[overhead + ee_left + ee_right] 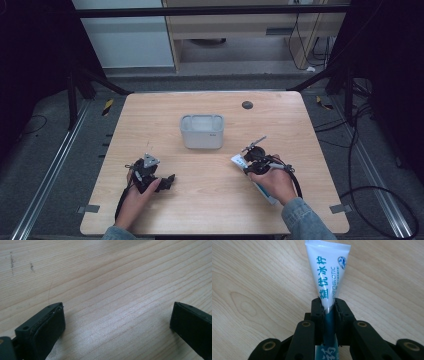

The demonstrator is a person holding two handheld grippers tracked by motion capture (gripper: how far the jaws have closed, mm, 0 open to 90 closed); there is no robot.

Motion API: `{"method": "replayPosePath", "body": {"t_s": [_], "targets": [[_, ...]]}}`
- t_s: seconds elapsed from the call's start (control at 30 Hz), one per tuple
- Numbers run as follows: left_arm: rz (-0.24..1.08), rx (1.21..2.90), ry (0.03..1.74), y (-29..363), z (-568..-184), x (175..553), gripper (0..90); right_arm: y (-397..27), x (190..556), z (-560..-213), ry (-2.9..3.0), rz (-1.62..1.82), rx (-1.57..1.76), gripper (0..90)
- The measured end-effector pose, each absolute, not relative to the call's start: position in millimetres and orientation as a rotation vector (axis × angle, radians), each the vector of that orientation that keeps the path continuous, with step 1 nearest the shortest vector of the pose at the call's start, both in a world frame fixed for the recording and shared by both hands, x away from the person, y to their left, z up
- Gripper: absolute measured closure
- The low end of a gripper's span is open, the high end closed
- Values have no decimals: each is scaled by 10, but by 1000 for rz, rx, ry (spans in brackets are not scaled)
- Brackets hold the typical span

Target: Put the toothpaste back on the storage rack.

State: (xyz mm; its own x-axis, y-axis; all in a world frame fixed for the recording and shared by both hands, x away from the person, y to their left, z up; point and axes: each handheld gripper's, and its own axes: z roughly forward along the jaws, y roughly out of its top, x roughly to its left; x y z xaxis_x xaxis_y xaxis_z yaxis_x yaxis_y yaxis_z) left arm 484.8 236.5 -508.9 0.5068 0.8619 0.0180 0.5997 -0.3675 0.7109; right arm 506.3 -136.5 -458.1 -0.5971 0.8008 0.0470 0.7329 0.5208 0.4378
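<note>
Wooden table [257,290]; right gripper [329,307] pinches tube [328,270] reading "PROBIOTIC".

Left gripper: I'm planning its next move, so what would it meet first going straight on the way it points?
Probably bare wooden table; the open left gripper angles down at it.

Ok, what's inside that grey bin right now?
The grey bin looks empty in the high view, but its near wall hides part of the floor. The toothpaste tube lies on the table, clamped in the right gripper.
</note>
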Motion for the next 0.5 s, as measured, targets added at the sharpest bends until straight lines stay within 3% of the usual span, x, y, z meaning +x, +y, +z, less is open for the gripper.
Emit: {"method": "replayPosePath", "body": {"t_s": [0.5], "targets": [[519,2100,1190,2366,-5089,4848,0,-1593,5175,-4036,2478,700,1316,791]]}}
